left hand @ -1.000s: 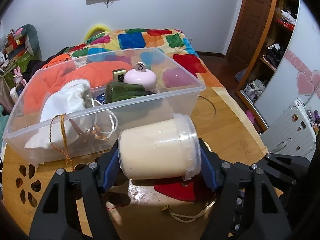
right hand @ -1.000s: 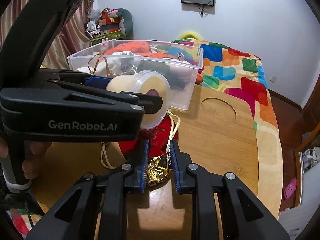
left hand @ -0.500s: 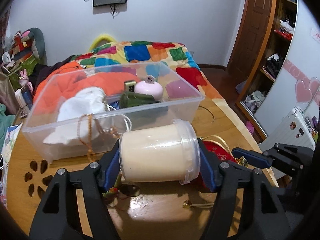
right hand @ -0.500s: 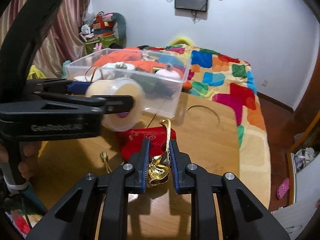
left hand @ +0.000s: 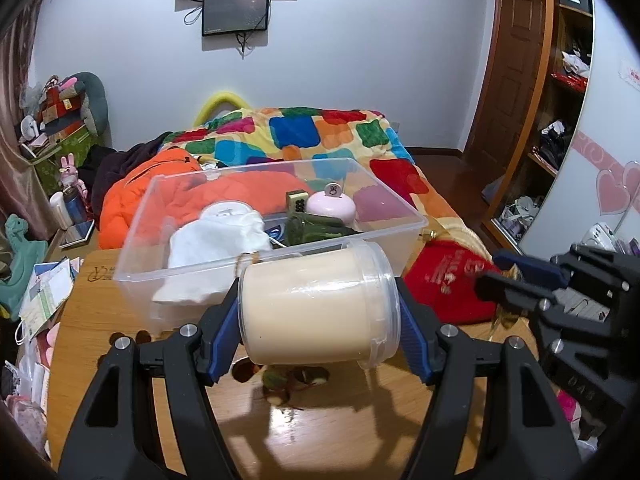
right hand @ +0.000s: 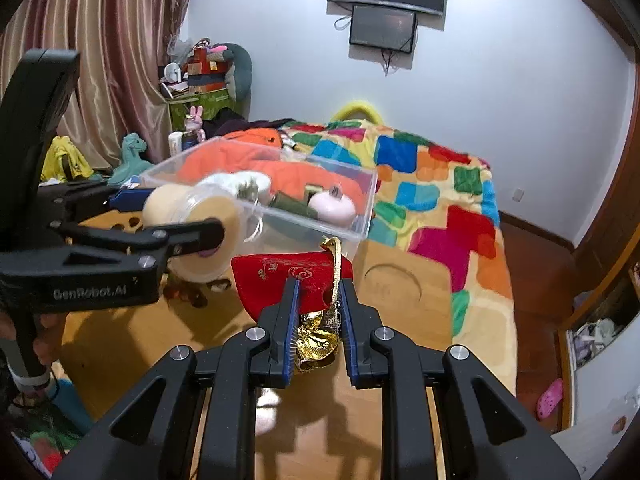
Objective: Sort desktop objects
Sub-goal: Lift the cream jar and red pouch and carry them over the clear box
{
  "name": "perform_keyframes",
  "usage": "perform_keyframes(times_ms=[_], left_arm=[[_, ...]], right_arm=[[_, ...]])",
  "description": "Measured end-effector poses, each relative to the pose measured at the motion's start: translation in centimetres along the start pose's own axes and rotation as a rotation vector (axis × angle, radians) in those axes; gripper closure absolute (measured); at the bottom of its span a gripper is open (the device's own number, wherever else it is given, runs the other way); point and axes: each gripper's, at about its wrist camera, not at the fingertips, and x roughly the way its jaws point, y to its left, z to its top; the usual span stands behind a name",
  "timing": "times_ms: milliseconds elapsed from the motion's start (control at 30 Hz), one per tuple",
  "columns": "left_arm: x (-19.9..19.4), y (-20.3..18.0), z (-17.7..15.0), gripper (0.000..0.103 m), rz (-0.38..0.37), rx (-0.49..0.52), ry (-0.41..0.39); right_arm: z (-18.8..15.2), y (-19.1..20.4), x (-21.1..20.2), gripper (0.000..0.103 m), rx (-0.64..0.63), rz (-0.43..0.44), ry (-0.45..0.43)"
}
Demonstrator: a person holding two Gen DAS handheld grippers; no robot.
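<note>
My left gripper is shut on a cream plastic jar that lies sideways between its pads, lifted above the wooden table just in front of the clear plastic bin. In the right wrist view the same jar hangs at the left, near the bin. My right gripper is shut on the gold-lined mouth of a red drawstring pouch, raised off the table. The pouch shows beside the bin's right corner in the left wrist view, with the right gripper's fingers pinching it.
The bin holds a white cloth bag, a green item, a pink round case and a mahjong tile. A small dark trinket lies on the table under the jar. A bed with a colourful quilt stands behind.
Both grippers have risen with their loads. The jar now hangs higher and nearer the bin's front rim. The red pouch has come up off the table beside the bin.
</note>
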Motion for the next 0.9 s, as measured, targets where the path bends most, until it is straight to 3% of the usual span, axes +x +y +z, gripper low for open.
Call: perform_keyframes(times_ms=[900], left_arm=[[-0.7, 6.0, 4.2, 0.037, 0.031, -0.02, -0.065]], right_arm=[[9.6, 0.7, 2.3, 0.086, -0.028, -0.002, -0.101]])
